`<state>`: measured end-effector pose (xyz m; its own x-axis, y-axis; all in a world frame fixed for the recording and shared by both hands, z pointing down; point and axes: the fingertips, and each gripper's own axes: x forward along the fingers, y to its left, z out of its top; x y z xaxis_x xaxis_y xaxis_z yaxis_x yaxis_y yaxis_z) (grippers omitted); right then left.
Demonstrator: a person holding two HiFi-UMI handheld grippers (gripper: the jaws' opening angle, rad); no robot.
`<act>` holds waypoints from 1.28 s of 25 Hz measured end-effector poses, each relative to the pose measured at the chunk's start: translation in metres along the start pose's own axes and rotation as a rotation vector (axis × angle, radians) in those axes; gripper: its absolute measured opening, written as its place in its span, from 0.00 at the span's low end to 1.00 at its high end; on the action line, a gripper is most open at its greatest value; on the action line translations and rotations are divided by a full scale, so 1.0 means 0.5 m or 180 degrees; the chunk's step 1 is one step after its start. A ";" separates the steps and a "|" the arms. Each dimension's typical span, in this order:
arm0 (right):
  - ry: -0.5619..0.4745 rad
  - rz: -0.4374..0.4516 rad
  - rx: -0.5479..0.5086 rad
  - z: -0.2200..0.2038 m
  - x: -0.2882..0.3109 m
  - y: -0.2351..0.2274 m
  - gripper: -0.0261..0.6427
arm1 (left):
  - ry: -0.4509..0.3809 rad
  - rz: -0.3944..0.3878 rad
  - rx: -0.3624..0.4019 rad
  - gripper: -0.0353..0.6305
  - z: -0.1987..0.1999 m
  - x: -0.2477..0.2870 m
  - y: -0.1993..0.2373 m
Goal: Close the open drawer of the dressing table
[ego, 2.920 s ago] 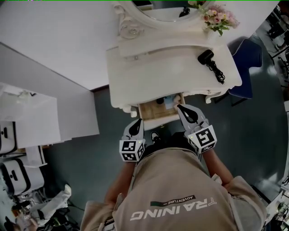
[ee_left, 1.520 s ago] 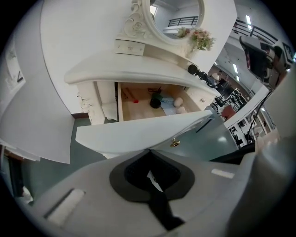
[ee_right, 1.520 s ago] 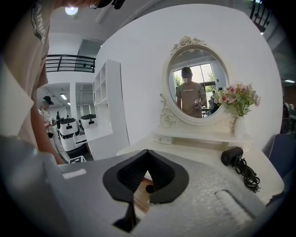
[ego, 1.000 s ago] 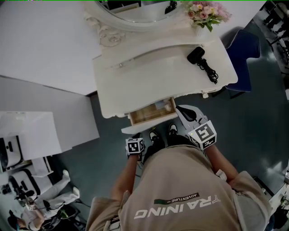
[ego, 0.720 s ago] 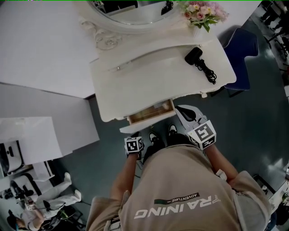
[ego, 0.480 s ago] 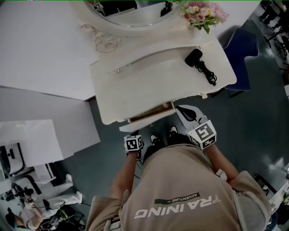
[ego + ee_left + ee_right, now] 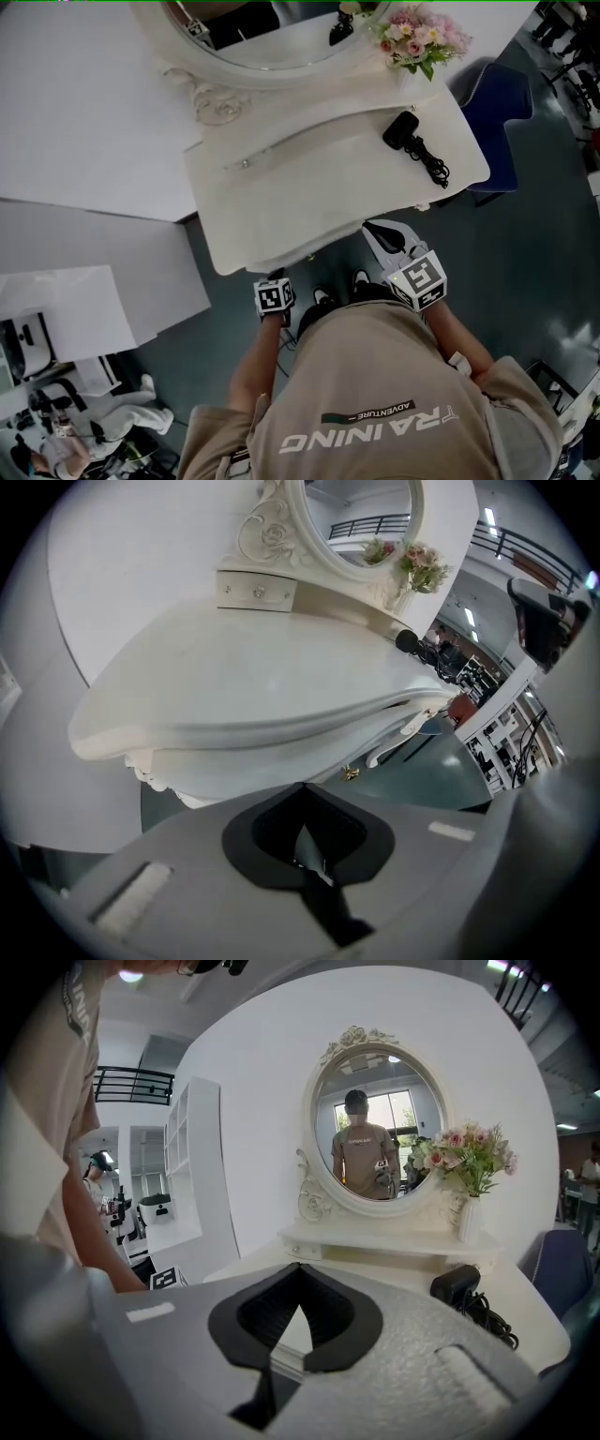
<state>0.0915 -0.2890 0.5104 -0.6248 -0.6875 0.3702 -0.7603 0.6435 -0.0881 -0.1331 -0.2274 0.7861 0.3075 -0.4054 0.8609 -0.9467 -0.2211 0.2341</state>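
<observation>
Dressing table [image 7: 319, 178], white, with an oval mirror [image 7: 253, 28] at its back edge. Drawer [image 7: 298, 260]: pushed in under the table's front edge, nothing of its inside showing. Left gripper [image 7: 276, 277]: low at the front edge, just beside the drawer front, jaws closed together and empty. Right gripper [image 7: 373, 228]: near the front right corner, jaws likewise tip to tip, holding nothing. Tabletop, right side: black corded device [image 7: 405, 131]. Back right corner: pink flower bouquet [image 7: 417, 37].
</observation>
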 end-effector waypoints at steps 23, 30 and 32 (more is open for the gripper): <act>0.0111 0.0016 0.0007 0.006 0.012 -0.003 0.04 | -0.0187 0.0024 -0.0293 0.08 0.047 0.009 0.030; 0.0107 0.0074 0.0014 -0.006 0.007 0.018 0.04 | -0.0251 0.0026 -0.0274 0.08 0.014 -0.045 0.004; 0.0111 0.0081 0.0001 -0.009 0.006 0.023 0.04 | -0.0326 0.0007 -0.0207 0.08 0.019 -0.073 -0.010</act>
<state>0.0818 -0.2820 0.5145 -0.6373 -0.6587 0.3999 -0.7443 0.6606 -0.0982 -0.1385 -0.2201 0.7493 0.3104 -0.4951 0.8115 -0.9506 -0.1634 0.2639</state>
